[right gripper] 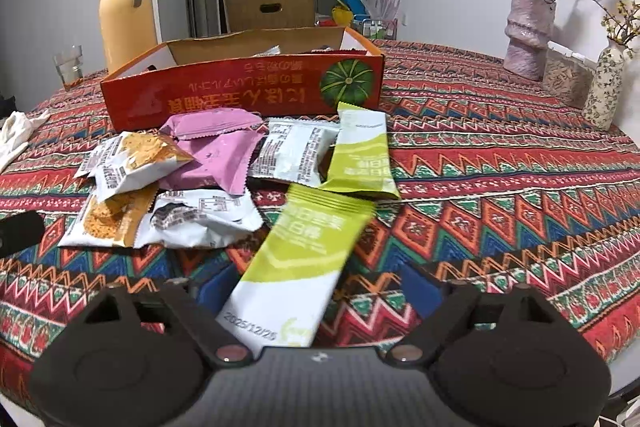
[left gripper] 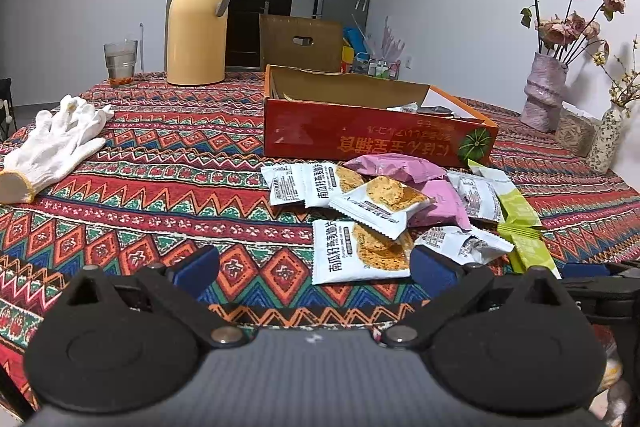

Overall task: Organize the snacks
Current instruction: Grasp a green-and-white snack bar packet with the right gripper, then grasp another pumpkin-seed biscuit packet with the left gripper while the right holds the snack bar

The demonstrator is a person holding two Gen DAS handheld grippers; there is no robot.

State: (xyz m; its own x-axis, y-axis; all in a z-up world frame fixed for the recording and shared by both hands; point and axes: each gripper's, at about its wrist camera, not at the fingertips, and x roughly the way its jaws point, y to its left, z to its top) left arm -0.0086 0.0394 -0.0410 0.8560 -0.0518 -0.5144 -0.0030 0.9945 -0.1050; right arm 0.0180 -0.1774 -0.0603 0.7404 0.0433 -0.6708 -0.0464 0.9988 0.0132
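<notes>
A pile of snack packets lies on the patterned tablecloth in front of an open orange box (left gripper: 360,131), also seen in the right wrist view (right gripper: 240,95). White cracker packets (left gripper: 358,251), pink packets (left gripper: 396,167) and green packets (left gripper: 520,227) make up the pile. My left gripper (left gripper: 314,267) is open and empty just before the nearest white packet. My right gripper (right gripper: 316,291) is open, with a green packet (right gripper: 296,259) lying between its fingers, blurred. A second green packet (right gripper: 360,155) and pink packets (right gripper: 220,147) lie beyond. The box holds a few packets.
A yellow thermos (left gripper: 198,23) and a glass (left gripper: 120,61) stand at the back left. White gloves (left gripper: 56,143) lie at the left. A pink vase with dried roses (left gripper: 544,91) and a small floral vase (left gripper: 606,139) stand at the right.
</notes>
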